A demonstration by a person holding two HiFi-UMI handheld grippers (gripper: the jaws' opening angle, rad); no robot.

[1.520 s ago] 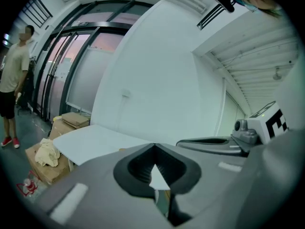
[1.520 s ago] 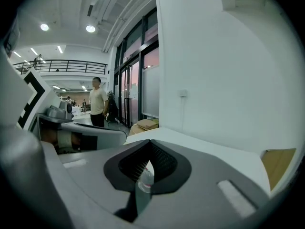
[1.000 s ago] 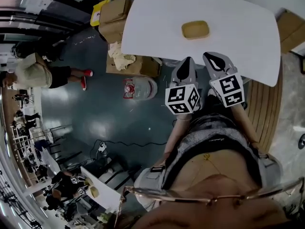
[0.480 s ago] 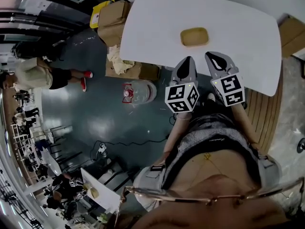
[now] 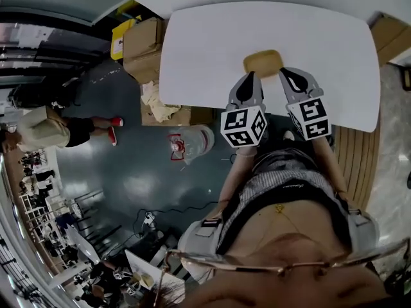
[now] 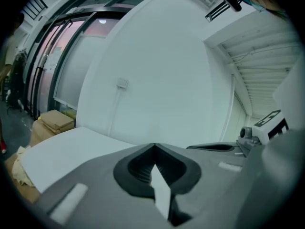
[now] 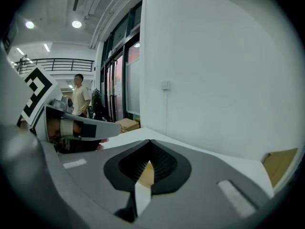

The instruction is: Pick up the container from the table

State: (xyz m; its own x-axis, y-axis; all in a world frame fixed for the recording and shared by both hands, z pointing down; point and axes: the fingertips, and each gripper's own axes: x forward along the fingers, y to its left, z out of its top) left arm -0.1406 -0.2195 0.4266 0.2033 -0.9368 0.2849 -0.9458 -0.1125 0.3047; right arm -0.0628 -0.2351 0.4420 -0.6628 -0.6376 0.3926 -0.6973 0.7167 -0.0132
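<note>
A shallow yellow container lies on the white table a little way in from the near edge. My left gripper reaches over that edge, its tip just left of the container's near side. My right gripper has its tip just right of it. Both are shut with nothing in them. In the left gripper view the left gripper points over the bare table, and the container is hidden there. In the right gripper view, a sliver of the container shows behind the right gripper.
Cardboard boxes stand on the floor left of the table, with a water jug below its near left corner. Another box sits at the right. A person stands far left. A white wall lies beyond the table.
Both grippers have moved forward over the table's near edge, and their tips now flank the container's near side. Both jaws have stayed shut.
</note>
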